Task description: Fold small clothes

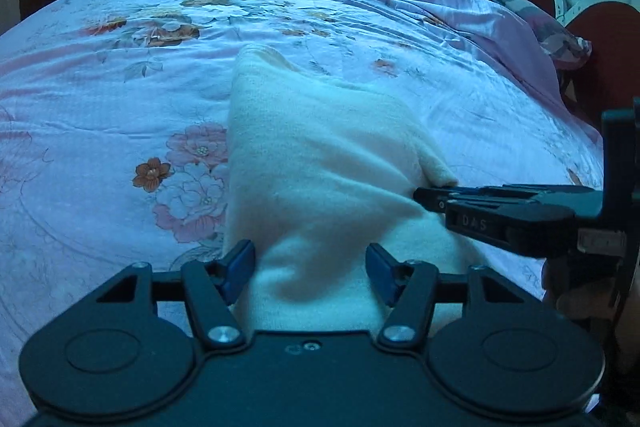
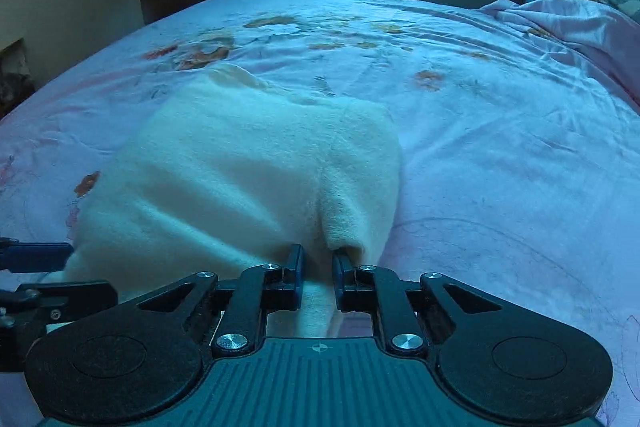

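The cream garment (image 1: 316, 155) lies on the floral bedspread (image 1: 120, 87) near your edge of the bed, already doubled over itself into a rough, thick bundle, so at least one fold looks done; the far end still shows a loose flap sticking up and the sides are uneven, so I judge there is more folding and some squaring off left before it counts as finished. The fabric looks soft, fleecy and fairly bulky, with rounded folds rather than crisp creases, and it sags into a dip at the near edge. Your right hand-held gripper (image 2: 318, 263) has its jaws drawn close together on a ridge of cloth at the near right corner, and the cloth bunches up between the pads, so it reads as clamped on the garment. Your left hand-held gripper (image 1: 310, 267) stands with its blue pads (image 1: 240, 267) well apart, straddling the near left edge; cloth sits between them but they do not press on it. Crumpled bedding (image 1: 480, 19) lies well apart at the far right.
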Demonstrator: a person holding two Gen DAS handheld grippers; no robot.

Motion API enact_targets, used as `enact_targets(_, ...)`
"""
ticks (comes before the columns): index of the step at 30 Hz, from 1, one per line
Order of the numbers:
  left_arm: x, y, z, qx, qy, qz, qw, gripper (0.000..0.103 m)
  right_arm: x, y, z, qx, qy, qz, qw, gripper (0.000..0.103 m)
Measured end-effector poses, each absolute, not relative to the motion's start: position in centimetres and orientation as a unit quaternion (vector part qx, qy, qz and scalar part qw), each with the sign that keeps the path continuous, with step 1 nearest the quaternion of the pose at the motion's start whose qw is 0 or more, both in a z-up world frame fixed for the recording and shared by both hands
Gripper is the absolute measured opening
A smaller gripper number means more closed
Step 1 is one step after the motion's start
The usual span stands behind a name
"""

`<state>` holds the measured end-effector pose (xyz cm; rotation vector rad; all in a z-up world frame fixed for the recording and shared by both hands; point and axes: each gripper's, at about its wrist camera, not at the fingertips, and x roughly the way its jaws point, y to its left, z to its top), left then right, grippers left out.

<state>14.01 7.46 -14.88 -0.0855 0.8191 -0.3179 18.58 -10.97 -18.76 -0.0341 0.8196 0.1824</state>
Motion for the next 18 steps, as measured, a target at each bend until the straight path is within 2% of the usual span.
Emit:
enact_targets(5, 13.4, 7.5, -14.3, -0.044, 0.398, -0.138, 0.906, 0.058, 18.1, -12.1, -17.6, 0.020, 0.406, 0.074, 0.910, 0.014)
enact_targets(9, 12.2, 7.1, -13.8, -0.044, 0.392, -0.141, 0.908, 0.059, 13.8, -10.4, -14.6, 0.017, 0.346, 0.107, 0.932, 0.014)
enact_targets(12, 12.2, 6.5, -14.8, -0.029, 0.406, -0.130, 0.904, 0.059, 13.4, -9.4, -17.1, -0.004, 0.402, 0.111, 0.909, 0.014)
enact_targets(18, 10.8, 6.1, -12.8, -0.015, 0.410, -0.124, 0.904, 0.062, 11.1, -10.6, -15.4, 0.043, 0.389, 0.108, 0.914, 0.014)
